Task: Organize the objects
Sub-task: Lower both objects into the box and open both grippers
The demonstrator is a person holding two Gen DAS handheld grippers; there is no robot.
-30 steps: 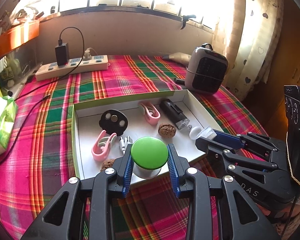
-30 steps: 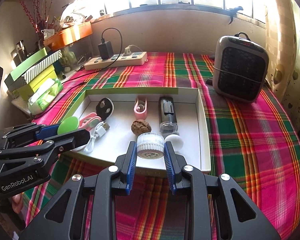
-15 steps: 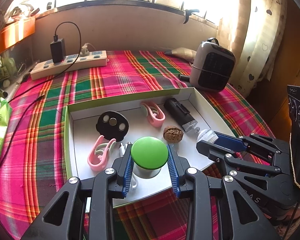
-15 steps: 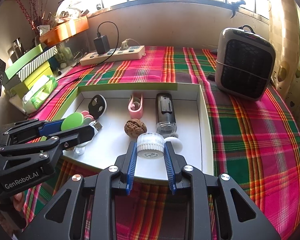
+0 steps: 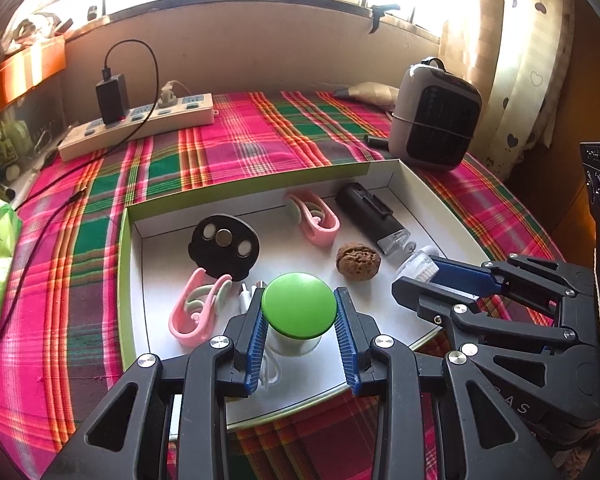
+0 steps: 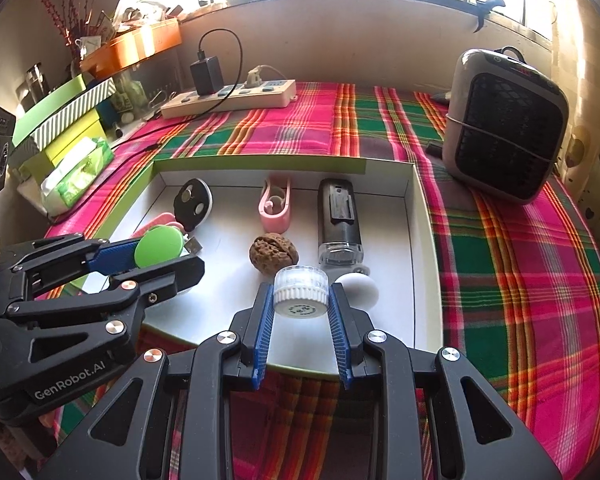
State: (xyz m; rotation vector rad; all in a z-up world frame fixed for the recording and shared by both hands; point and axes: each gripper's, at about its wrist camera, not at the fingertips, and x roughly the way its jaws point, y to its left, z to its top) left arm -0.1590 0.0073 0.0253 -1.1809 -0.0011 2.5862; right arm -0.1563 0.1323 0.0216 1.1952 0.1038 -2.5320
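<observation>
Jars held in both grippers over the near edge of the white tray (image 6: 422,216).

My left gripper (image 5: 299,312) is closed on the green-lidded jar (image 5: 298,306), low centre of its view; my right gripper (image 6: 300,300) pinches the small clear jar (image 6: 301,289) by its ribbed white cap. Both look light, rigid, smooth plastic, so I'd judge the lid rims the safest hold. Readable writing: "GenRobot.AI" on the left gripper's body, lower left in the right view.
</observation>
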